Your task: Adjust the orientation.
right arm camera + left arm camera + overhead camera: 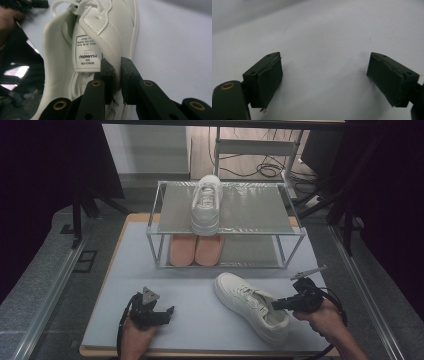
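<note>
Right tongs (117,67) clenched on white sneaker's (250,305) collar near bench's (150,270) front edge for lifting; left tongs (324,75) released, idle.

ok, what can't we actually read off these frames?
- Pink shoes, high view: heels hidden under the rack's top shelf.
- White shoe on the table, right gripper view: toe cut off by the top edge; label print too small.
- Right hand-held gripper: pad contact on the collar hidden by the jaws.

White shoe (207,205) atop a two-tier rack (260,210), pink pair (196,249) below, on grey table (135,265).
</note>
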A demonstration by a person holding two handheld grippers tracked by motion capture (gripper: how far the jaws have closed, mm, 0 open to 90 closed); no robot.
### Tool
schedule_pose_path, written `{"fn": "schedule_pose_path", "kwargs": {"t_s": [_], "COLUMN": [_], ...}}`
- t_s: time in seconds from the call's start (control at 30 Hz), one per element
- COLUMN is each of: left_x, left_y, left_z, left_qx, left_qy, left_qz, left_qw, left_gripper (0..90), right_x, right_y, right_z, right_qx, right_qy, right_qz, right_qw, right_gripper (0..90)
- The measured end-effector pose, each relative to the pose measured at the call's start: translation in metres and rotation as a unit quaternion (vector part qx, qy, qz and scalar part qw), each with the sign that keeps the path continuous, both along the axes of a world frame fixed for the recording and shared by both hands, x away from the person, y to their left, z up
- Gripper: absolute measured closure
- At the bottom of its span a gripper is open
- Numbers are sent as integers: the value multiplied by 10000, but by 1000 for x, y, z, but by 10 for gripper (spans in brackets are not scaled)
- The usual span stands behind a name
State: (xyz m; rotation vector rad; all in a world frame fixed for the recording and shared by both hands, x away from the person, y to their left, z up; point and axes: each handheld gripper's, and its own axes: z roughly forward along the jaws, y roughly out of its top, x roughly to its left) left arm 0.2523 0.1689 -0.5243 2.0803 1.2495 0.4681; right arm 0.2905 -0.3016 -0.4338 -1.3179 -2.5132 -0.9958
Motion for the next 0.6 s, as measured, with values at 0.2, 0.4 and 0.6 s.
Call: {"fn": "schedule_pose_path", "kwargs": {"t_s": [0.2,0.4,0.6], "left_x": [0,0,0], "left_y": [0,0,0], "left_z": [0,0,0], "left_qx": [3,3,1], "left_qy": [1,2,3], "left_qz": [0,0,1], "left_qw": [10000,10000,10000], "left_gripper": [132,132,131], "right_x": [3,2,1], "right_y": [-7,-14,-20], "right_z": [5,10,22], "right_qx": [345,692,1130], "right_qy": [207,329,247], "right_qz": [-71,-151,-248], "right_qw": [9992,9969,9930], "right_gripper": [818,819,819]}}
